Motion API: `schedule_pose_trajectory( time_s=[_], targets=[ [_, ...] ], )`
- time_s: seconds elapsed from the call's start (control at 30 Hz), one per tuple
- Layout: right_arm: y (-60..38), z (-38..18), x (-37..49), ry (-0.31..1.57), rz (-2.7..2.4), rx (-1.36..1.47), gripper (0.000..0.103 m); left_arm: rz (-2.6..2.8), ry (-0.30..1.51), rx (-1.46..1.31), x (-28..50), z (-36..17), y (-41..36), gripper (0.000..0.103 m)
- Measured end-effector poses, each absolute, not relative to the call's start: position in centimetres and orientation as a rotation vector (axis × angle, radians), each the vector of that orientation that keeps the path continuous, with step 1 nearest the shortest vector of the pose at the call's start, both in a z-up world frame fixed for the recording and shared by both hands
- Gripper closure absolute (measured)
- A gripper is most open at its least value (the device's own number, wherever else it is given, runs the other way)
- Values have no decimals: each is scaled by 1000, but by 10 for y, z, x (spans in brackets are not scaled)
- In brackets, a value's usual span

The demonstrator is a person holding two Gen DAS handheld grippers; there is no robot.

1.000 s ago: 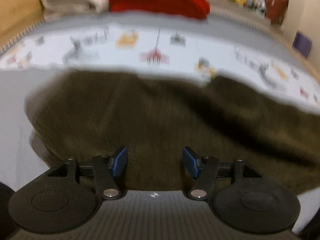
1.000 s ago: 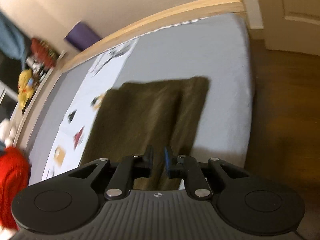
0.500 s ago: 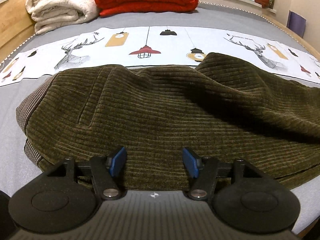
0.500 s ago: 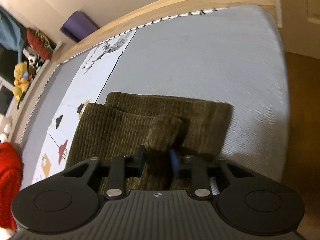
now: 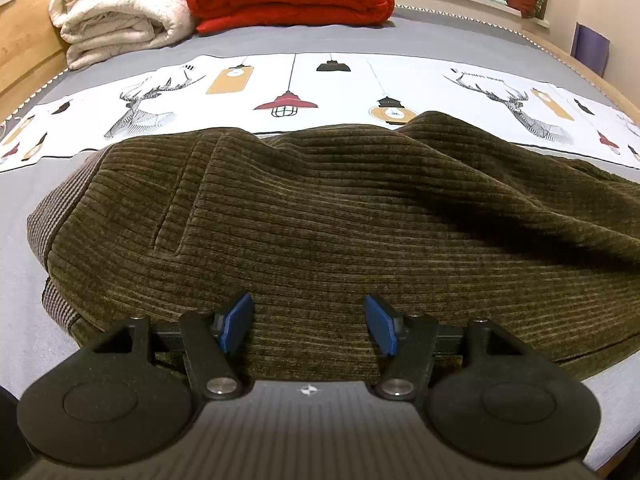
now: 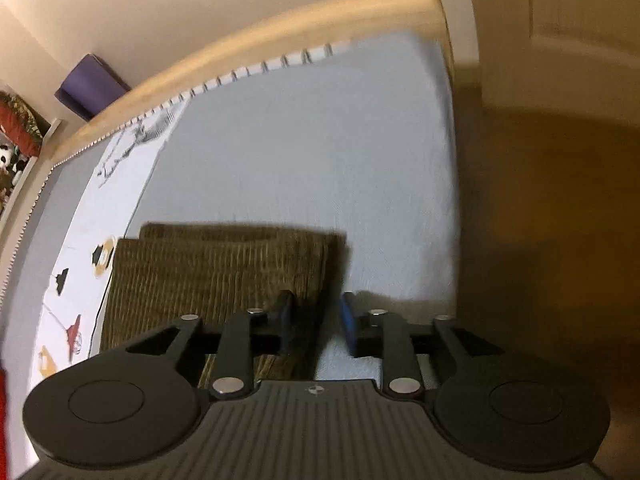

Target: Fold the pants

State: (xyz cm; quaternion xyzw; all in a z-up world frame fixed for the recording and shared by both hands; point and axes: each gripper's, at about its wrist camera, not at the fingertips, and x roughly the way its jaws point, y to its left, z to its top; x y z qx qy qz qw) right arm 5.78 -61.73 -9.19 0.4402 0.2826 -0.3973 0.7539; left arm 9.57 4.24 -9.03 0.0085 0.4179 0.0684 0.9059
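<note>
Left gripper [image 5: 308, 322] wide open, empty, low over pants [image 5: 320, 216]. Right gripper [image 6: 316, 322] parted, empty, at the pants' edge.

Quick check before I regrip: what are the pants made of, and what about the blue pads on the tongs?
The pants look like olive-brown corduroy: raised parallel ribs, soft matte nap, heavy folds. The strip along their left edge looks like a finer, greyer weave, possibly lining. The blue pads on the left tongs look smooth and matte, probably rubber or soft plastic; I can't tell which.
</note>
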Motion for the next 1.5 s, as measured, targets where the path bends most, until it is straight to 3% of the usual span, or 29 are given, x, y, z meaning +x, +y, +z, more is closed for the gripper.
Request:
schedule_pose_trajectory(
  time_s=[0.2, 0.3, 0.57, 0.73, 0.83, 0.87, 0.9, 0.93, 1.07, 1.17, 1.23, 1.33, 1.4, 1.47, 1.5],
  targets=[
    [-592, -36, 87, 508, -749, 824, 67, 139, 858, 41, 98, -94, 37, 30],
    [-575, -22, 133, 539, -558, 786, 53, 136, 859, 35, 99, -95, 38, 29],
    [-542, -63, 261, 826, -426, 684, 50, 125, 854, 51, 98, -96, 37, 29],
    [-539, -80, 292, 899, -569, 657, 52, 122, 851, 62, 98, -96, 36, 29],
    [-530, -77, 298, 917, -618, 586, 62, 126, 848, 68, 99, -97, 35, 29],
    [-530, -76, 298, 917, -636, 574, 70, 126, 849, 67, 98, -97, 35, 29],
    [-532, -75, 297, 912, -651, 579, 88, 126, 848, 66, 98, -97, 35, 29],
    [-534, -75, 295, 913, -664, 589, 95, 125, 848, 66, 98, -97, 35, 29],
    [-537, -74, 303, 937, -617, 528, 99, 120, 846, 68, 96, -96, 37, 29],
    [-565, -53, 293, 789, -714, 709, 99, 109, 843, 71, 95, -94, 38, 30],
    [-583, -52, 285, 721, -777, 798, 99, 107, 840, 92, 95, -94, 35, 30],
    [-587, -69, 293, 802, -682, 856, 92, 109, 839, 81, 95, -93, 36, 30],
    [-581, -67, 290, 812, -643, 801, 73, 117, 828, 61, 94, -90, 38, 32],
    [-579, -57, 271, 737, -615, 787, 63, 122, 799, 38, 93, -84, 41, 32],
    [-578, -53, 260, 705, -590, 786, 63, 125, 788, 27, 93, -81, 42, 32]
  ],
)
